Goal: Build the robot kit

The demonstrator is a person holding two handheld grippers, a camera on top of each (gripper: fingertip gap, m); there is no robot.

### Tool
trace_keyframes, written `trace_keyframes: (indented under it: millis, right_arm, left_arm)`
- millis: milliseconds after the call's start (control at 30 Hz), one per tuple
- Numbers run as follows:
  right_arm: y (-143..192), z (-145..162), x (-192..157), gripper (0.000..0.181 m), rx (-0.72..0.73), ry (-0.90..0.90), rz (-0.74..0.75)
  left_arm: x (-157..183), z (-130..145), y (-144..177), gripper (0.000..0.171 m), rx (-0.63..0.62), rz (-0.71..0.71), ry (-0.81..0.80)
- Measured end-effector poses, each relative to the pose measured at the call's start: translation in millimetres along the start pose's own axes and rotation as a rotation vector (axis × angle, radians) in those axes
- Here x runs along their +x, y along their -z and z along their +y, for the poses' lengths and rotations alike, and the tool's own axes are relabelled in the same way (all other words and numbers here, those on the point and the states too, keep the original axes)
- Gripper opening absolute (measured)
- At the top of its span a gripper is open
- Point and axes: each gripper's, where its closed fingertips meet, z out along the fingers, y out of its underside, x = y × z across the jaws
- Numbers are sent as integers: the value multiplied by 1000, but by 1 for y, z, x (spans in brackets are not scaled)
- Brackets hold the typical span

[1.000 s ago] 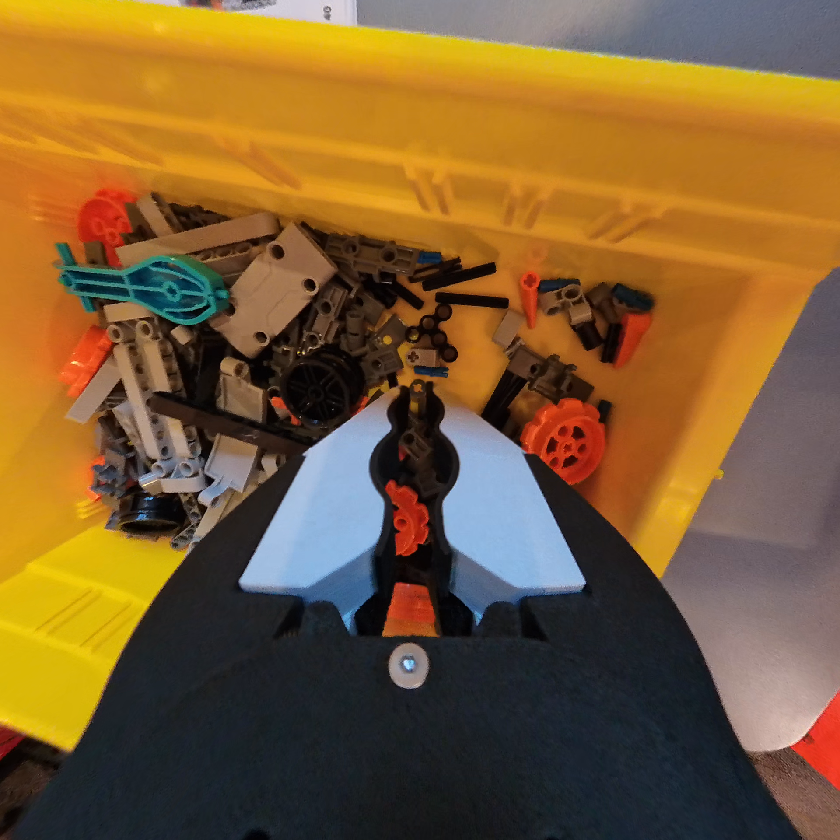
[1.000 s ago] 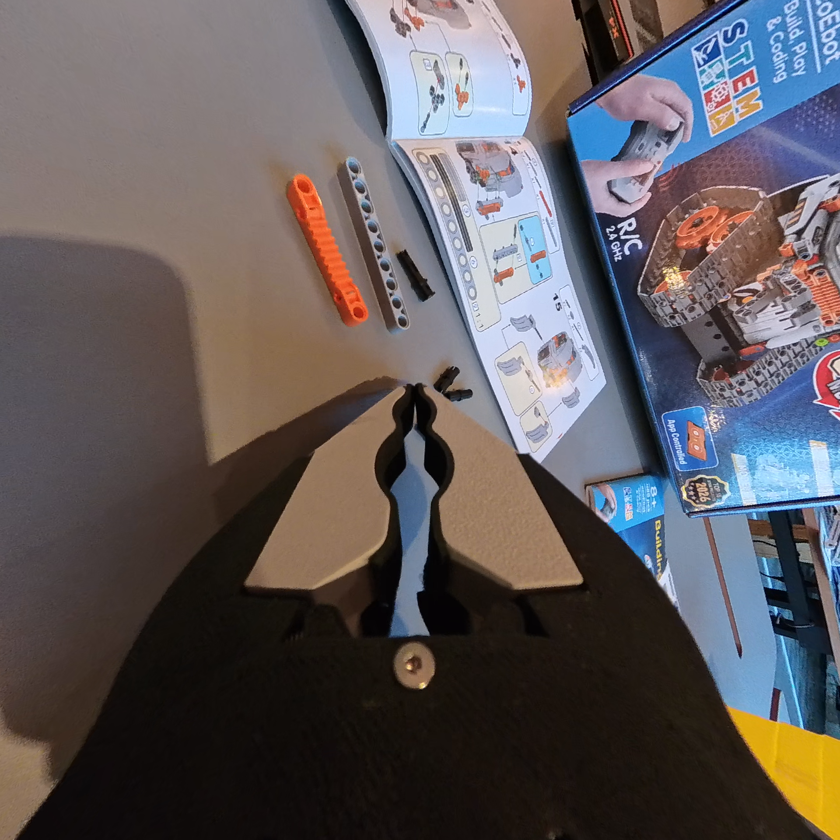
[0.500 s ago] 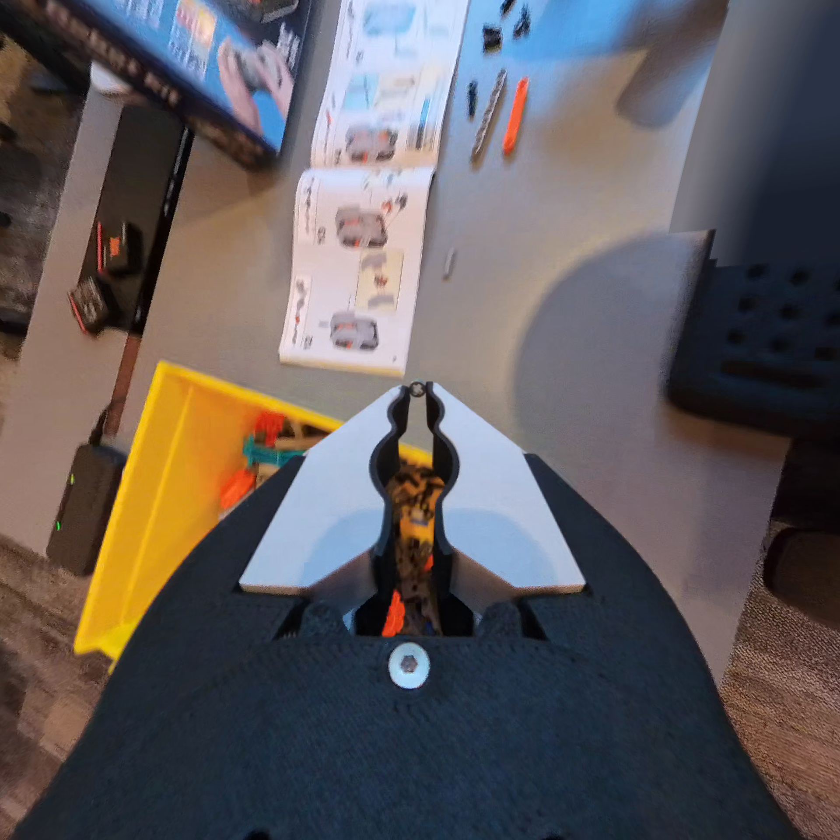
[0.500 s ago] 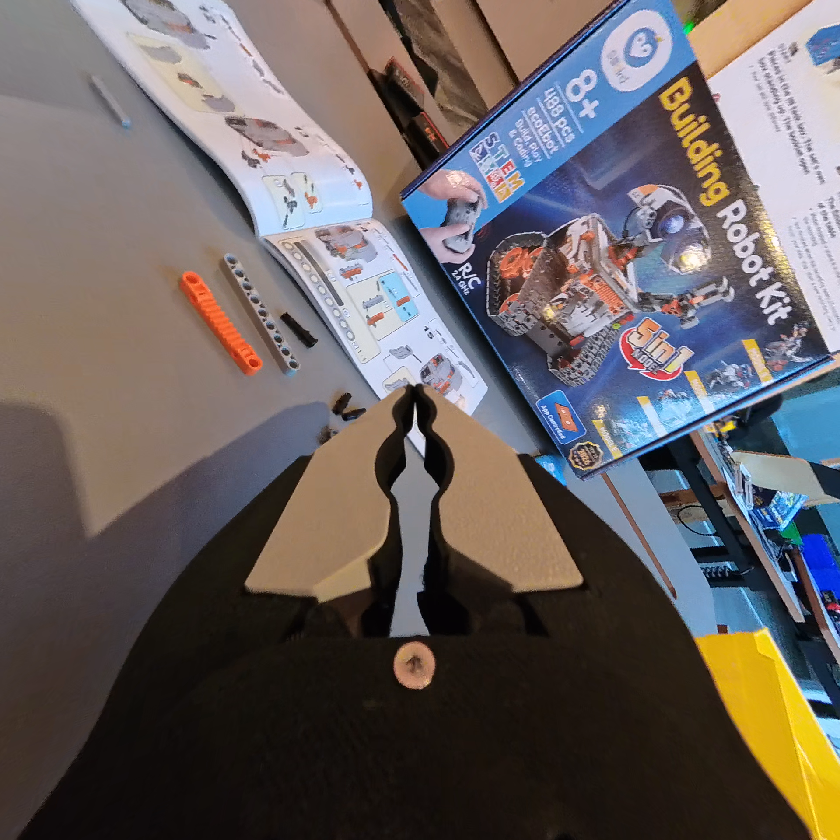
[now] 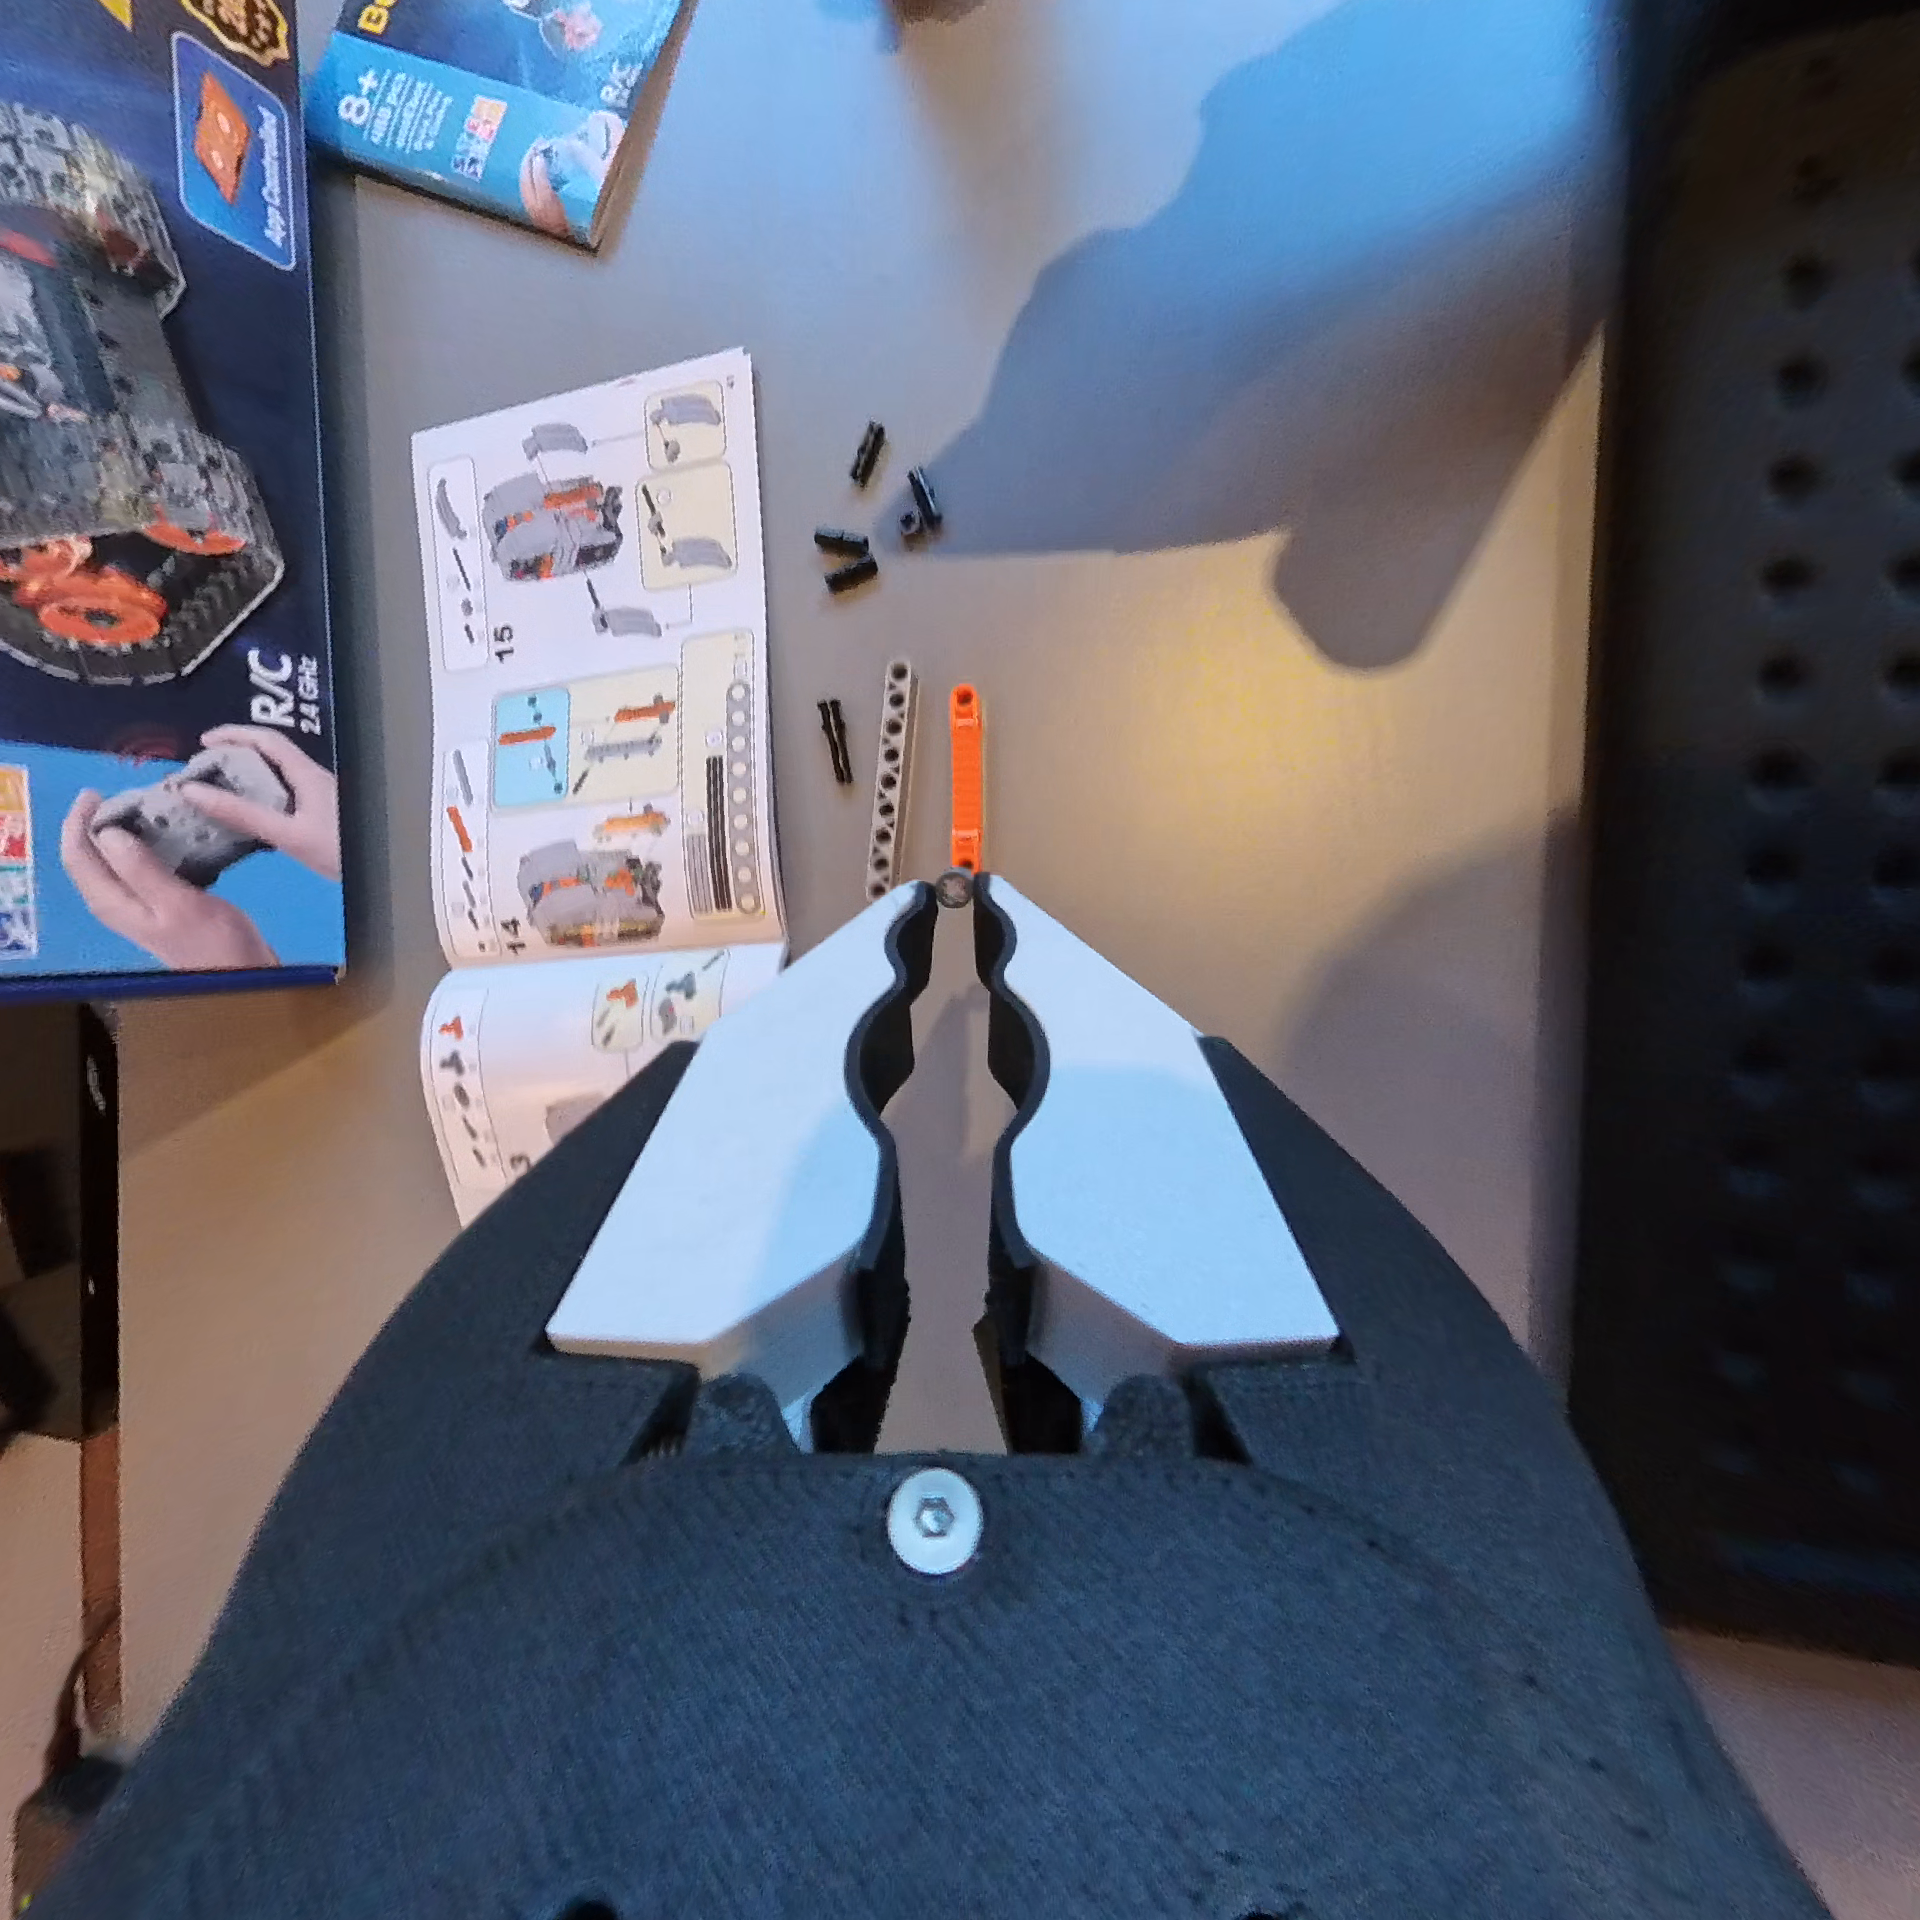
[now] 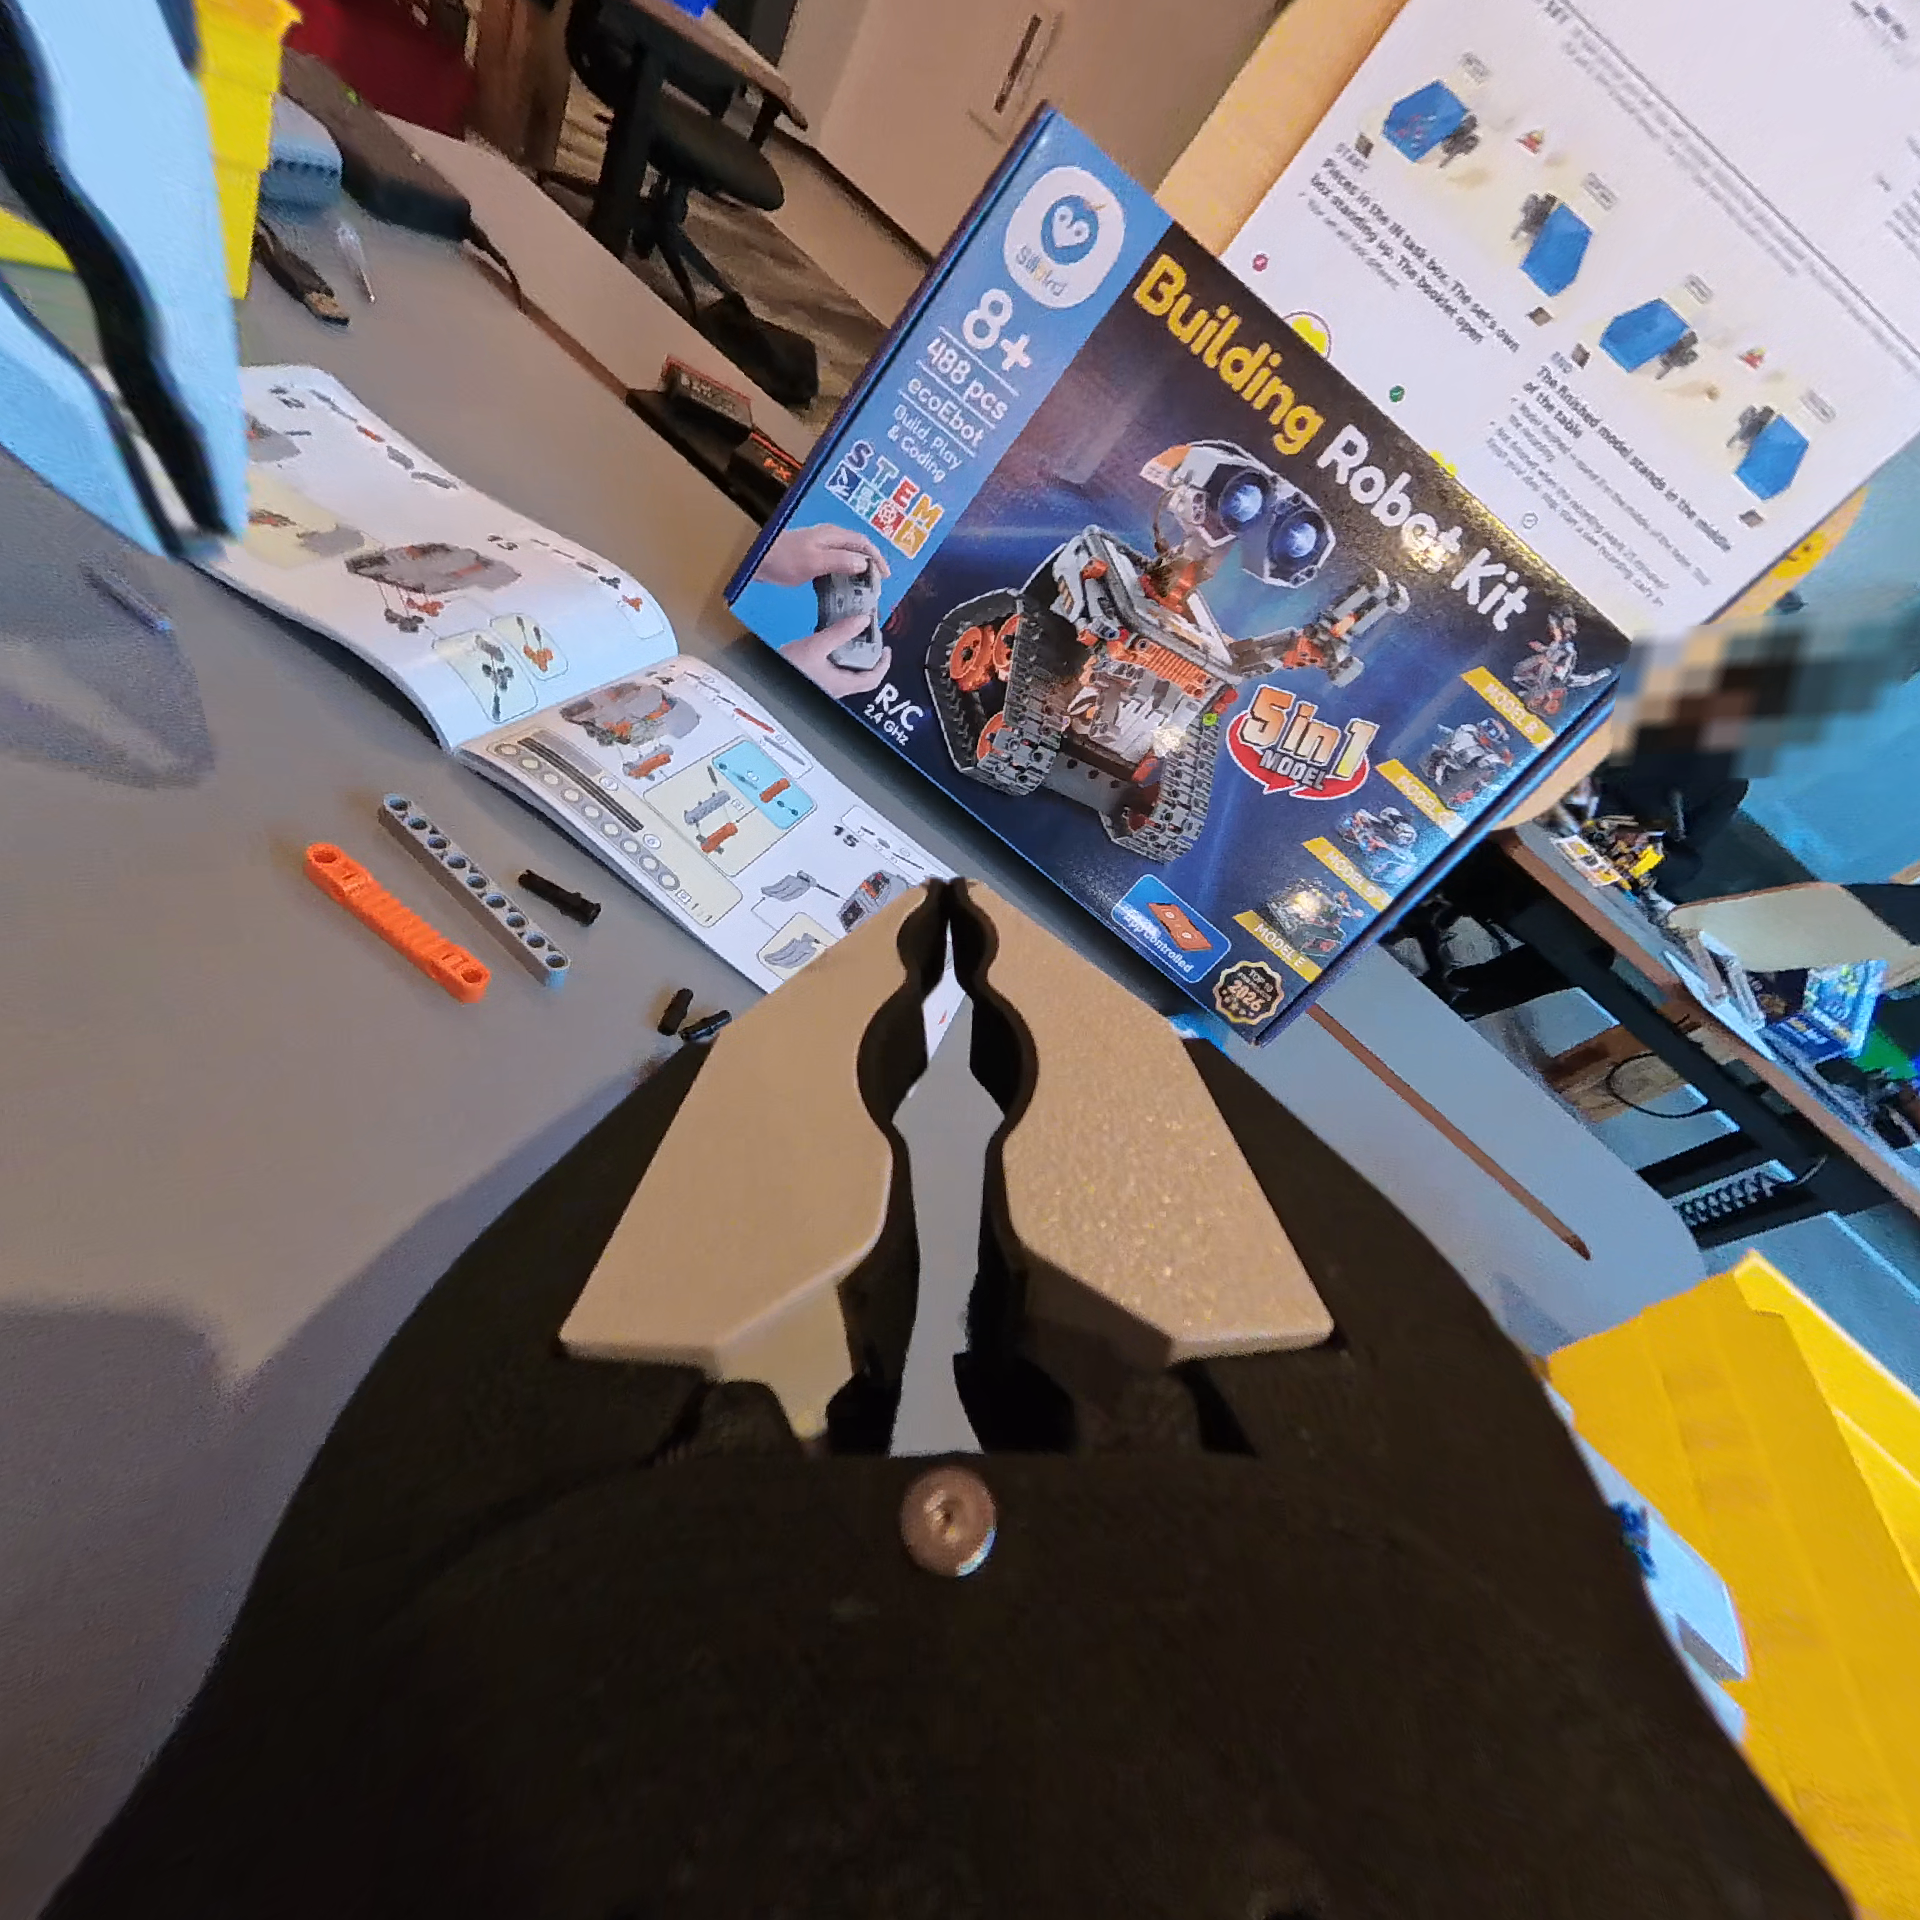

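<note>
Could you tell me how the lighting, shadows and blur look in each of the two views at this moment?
Left wrist view: a large bluish shadow falls across the grey table, reaching the small black pins, with a warm glow right of the orange beam; the edges look soft. Right wrist view: the left gripper at top left is blurred, the box is sharp with slight glare.

Left tool (image 5: 954,890) tips pinching small grey piece; right tool (image 6: 951,896) closed, empty.

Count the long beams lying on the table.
2. A grey holed beam and an orange beam lie side by side, right of the open booklet; others may be hidden.
</note>
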Motion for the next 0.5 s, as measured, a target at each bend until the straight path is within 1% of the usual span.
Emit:
trace_keyframes:
  millis: [100, 300, 367, 500]
  right_arm:
    - [2, 2, 10, 0, -13, -36, 36]
    - [9, 0, 20, 0, 13, -144, 42]
    - [10, 0, 21, 0, 18, -153, 33]
    - [10, 3, 22, 0, 1, -135, 36]
  left_arm:
    - [-1, -14, -22, 4, -4, 27, -8]
    - [-9, -44, -78, 3, -20, 46, -46]
    - [-12, -46, -93, 4, -45, 46, -57]
    - [-15, -36, -113, 4, -120, 28, -108]
